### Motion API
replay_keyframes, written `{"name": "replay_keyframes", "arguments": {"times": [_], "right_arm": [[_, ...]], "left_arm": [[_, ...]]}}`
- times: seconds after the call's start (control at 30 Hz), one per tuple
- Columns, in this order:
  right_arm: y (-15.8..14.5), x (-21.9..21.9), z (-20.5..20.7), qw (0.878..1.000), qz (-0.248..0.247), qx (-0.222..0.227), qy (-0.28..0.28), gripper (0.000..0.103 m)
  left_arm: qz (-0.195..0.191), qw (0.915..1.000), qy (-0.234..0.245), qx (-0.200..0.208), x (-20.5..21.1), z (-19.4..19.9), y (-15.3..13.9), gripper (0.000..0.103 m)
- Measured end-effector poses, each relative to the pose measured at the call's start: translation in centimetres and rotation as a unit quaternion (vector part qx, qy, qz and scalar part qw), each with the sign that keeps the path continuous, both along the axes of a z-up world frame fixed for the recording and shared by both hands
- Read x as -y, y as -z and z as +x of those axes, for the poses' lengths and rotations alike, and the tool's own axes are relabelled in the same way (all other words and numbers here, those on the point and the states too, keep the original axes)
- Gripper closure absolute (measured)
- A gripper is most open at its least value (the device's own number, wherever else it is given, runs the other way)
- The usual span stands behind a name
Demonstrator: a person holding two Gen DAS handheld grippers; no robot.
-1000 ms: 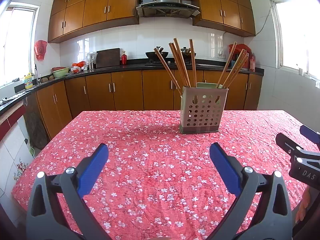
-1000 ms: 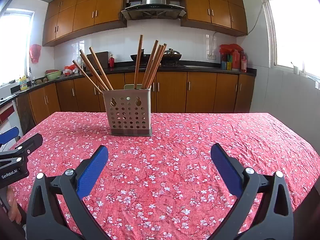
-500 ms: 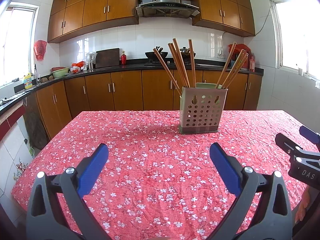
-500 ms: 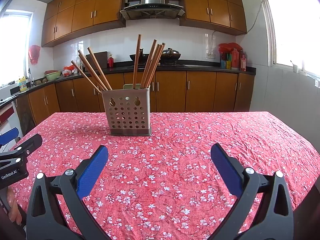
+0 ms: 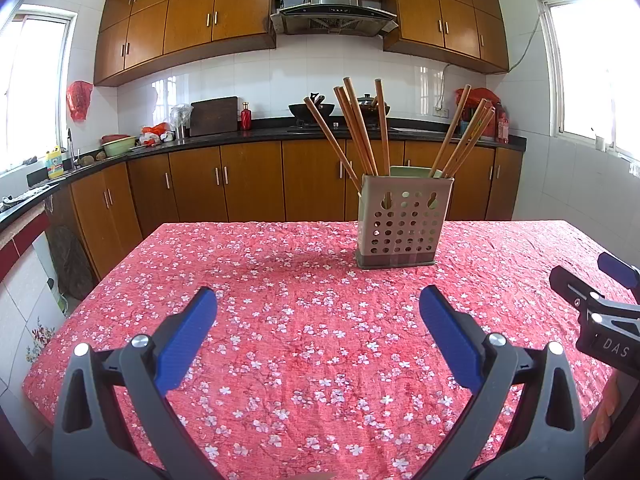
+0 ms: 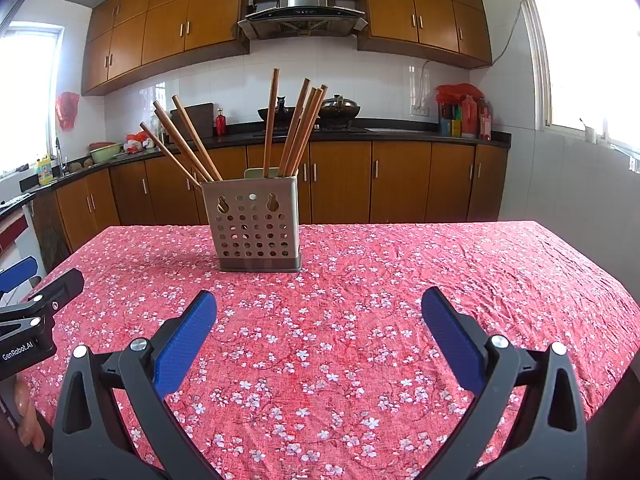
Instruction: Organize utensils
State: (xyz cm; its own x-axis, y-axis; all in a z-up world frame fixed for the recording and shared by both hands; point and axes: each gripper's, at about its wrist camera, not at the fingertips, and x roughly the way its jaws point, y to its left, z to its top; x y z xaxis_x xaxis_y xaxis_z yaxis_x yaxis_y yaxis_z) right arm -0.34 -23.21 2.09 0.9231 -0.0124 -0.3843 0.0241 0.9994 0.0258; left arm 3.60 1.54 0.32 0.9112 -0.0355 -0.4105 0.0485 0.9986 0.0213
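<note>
Both grippers empty, fingers apart: left gripper (image 5: 318,316), right gripper (image 6: 319,316) hover low over desk (image 5: 280,320). Chopsticks (image 5: 360,128) stand splayed in perforated holder (image 5: 404,224) at frame center, probably already sorted.

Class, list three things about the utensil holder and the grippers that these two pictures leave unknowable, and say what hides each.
1. Lower ends of the chopsticks: both views, hidden by the utensil holder walls.
2. The green item behind the holder's rim: mostly hidden, so unidentifiable.
3. The right gripper in the left wrist view: cut off by the edge.
</note>
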Motion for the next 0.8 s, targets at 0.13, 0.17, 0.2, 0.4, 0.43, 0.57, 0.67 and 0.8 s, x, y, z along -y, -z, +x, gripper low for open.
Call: {"name": "replay_keyframes", "arguments": {"times": [0.13,0.17,0.2,0.4,0.43,0.57,0.67,0.8], "right_arm": [[-0.01,-0.03,0.01,1.0,0.0,0.0,0.0,0.002],[-0.01,-0.04,0.01,1.0,0.0,0.0,0.0,0.002],[-0.01,-0.03,0.01,1.0,0.0,0.0,0.0,0.002],[0.02,-0.09,0.08,1.0,0.0,0.0,0.001,0.002],[0.02,-0.08,0.07,1.0,0.0,0.0,0.0,0.002],[0.08,-0.12,0.08,1.0,0.001,-0.001,0.001,0.002],[0.07,-0.13,0.12,1.0,0.001,-0.001,0.001,0.002],[0.06,-0.11,0.11,1.0,0.001,-0.001,0.0,0.002]], "left_arm": [[0.0,1.0,0.0,0.0,0.05,0.02,0.0,0.004],[0.0,1.0,0.0,0.0,0.05,-0.01,0.0,0.004],[0.0,1.0,0.0,0.0,0.1,0.04,0.01,0.004],[0.0,1.0,0.0,0.0,0.1,-0.01,0.02,0.004],[0.0,1.0,0.0,0.0,0.12,0.02,0.02,0.004],[0.001,1.0,0.0,0.0,0.1,0.0,0.03,0.004],[0.001,1.0,0.0,0.0,0.07,0.0,0.05,0.004],[0.001,1.0,0.0,0.0,0.12,0.01,0.06,0.004]]}}
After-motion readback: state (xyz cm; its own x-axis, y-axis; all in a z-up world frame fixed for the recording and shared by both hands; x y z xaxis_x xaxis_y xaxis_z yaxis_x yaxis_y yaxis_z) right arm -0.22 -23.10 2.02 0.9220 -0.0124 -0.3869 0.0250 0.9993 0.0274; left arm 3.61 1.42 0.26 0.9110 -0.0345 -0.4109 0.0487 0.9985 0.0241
